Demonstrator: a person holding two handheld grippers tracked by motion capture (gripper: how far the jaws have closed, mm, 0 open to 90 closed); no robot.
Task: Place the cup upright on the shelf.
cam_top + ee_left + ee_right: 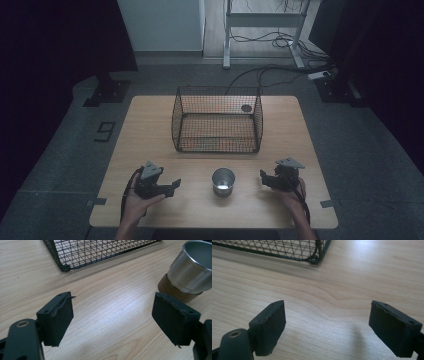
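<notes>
Both of my grippers sit low in the high view, the left gripper (172, 187) at lower left and the right gripper (263, 179) at lower right, each with fingers spread wide and nothing between them. Between them, low centre on the desk (150, 145), stands the steel cup (223, 182), upright, mouth up (it has a dark wooden foot, clear in the left gripper view). In that view the cup (191, 271) sits at upper right, just beyond my right-hand finger (175, 321), not touching it. The mesh basket (218, 120) waits farther up the frame, apart from the cup. I judge the left gripper slightly nearer; the cup's axis is vertical, so the fingers would close on it from the side.
</notes>
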